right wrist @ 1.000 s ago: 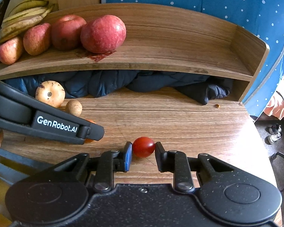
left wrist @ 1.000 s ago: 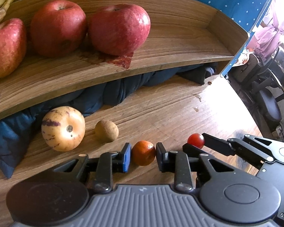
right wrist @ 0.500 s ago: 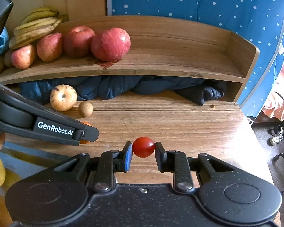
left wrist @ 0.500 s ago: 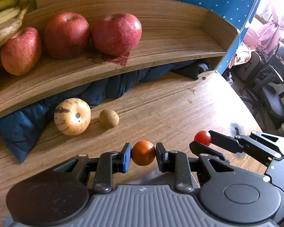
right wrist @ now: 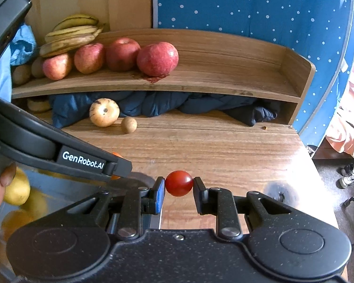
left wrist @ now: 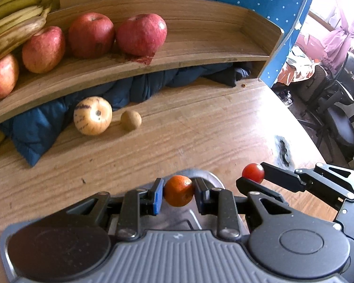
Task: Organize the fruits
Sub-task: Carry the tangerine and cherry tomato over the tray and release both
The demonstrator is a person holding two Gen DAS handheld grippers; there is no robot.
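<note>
Gripping fruit above open tabletop, right table edge near.

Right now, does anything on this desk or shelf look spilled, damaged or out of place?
Yes. A dark red stain spreads on the shelf under the rightmost apple, like leaked juice. The desk has a black scorch-like mark near its right edge, and blue fabric is stuffed under the shelf.

Both wrist cameras look steeply down over their own gripper, close above the counter, sharing the shelf beyond.
</note>
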